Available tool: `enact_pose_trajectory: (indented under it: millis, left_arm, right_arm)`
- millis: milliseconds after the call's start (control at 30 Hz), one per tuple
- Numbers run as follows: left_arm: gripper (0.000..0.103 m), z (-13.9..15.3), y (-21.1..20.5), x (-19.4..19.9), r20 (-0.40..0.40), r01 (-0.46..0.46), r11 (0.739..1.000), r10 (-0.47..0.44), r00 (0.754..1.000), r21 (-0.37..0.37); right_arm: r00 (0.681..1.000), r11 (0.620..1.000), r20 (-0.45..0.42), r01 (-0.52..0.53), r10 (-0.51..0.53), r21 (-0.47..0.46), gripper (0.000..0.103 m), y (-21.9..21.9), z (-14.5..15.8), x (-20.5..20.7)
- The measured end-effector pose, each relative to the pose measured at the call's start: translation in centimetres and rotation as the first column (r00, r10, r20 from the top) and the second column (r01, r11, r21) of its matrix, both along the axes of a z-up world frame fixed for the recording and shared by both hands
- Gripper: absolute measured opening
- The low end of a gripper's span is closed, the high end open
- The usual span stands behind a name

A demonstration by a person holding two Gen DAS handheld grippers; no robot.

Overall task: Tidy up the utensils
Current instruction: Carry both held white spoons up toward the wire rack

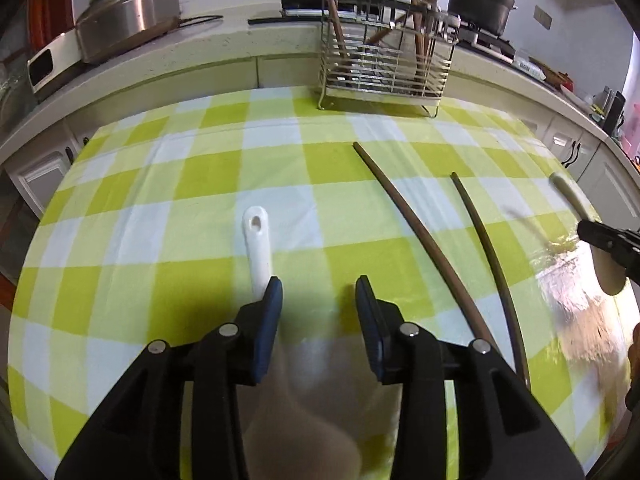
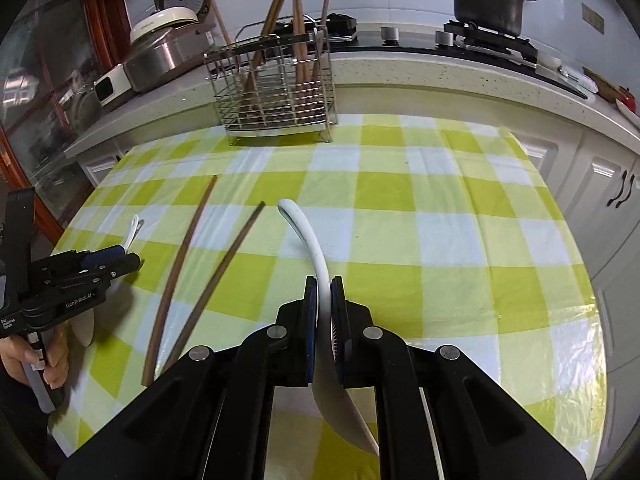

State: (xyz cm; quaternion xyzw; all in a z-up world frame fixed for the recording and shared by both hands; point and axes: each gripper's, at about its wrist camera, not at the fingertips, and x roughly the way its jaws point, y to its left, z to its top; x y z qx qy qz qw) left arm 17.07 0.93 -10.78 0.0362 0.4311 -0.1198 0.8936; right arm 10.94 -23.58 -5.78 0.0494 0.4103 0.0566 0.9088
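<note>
Green-and-white checked tablecloth (image 2: 440,216) spread wide, with bare cloth across the whole right half in the right wrist view and its far edge butting close under the pale kitchen counter (image 2: 400,70). Wire utensil rack (image 2: 276,92) standing upright at that far edge, holding several wooden sticks that lean at angles, with open cloth between it and both grippers. Two loose brown chopsticks (image 2: 188,252) lying flat mid-table, side by side but apart, long axes running from near edge toward the rack, far tips spread a little. Right gripper (image 2: 325,284) clamped on a white spoon (image 2: 316,256), jaws closed against the handle, handle tip pointing forward toward the counter and curving slightly left, bowl trailing back beneath the gripper body; lifted off the cloth, possibly, though hard to judge. Left gripper (image 1: 319,284) low over the cloth with jaws apart, gripping nothing. Second white spoon (image 1: 258,248) lying on the cloth, holed handle end pointing away toward the rack, near end just outside the left finger (image 1: 272,300) rather than between the two; bowl blurred beneath the gripper.
</note>
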Motion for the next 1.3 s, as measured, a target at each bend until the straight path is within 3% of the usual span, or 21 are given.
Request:
enact_pose_trajectory:
  millis: [67,300,367,467,500,733,1033,1300]
  left_arm:
    - [0.044,0.0,0.6,-0.4,0.002,-0.001,1.000,0.001,1.000,0.010]
    - [0.045,-0.5,1.4,-0.8,-0.021,0.006,1.000,-0.005,1.000,0.028]
    - [0.038,-0.5,1.5,-0.9,-0.020,0.003,0.999,-0.002,1.000,0.046]
    - [0.013,-0.6,1.6,-1.1,-0.010,0.007,0.998,-0.006,1.000,0.059]
    - [0.010,-0.6,1.7,-1.1,-0.013,0.005,0.998,-0.004,1.000,0.060]
    - [0.009,0.1,1.9,-1.5,0.019,-0.006,1.000,0.006,1.000,0.010]
    - [0.009,2.7,1.2,-2.4,0.138,-0.034,0.996,0.045,0.989,-0.080]
    - [0.009,5.5,-1.0,-2.7,0.226,0.021,0.992,0.009,0.974,-0.126]
  right_arm:
    - [1.000,1.000,0.001,-0.010,0.010,0.012,0.009,0.3,-0.2,-0.2]
    - [0.999,0.999,-0.005,-0.040,0.040,0.026,0.009,1.3,-0.7,-0.1]
    - [0.999,0.999,-0.007,-0.048,0.048,0.027,0.009,1.6,-0.8,0.0]
    - [0.998,0.997,-0.008,-0.065,0.065,0.029,0.009,2.3,-0.8,0.0]
    - [0.997,0.997,-0.009,-0.073,0.073,0.028,0.009,2.7,-0.9,0.0]
    - [0.995,0.992,0.024,-0.099,0.097,0.083,0.009,4.1,-0.1,-0.7]
    - [0.992,0.975,0.107,-0.090,0.069,0.202,0.009,3.9,1.2,-1.1]
    - [0.992,0.958,0.119,-0.077,0.046,0.276,0.009,3.5,1.8,-0.1]
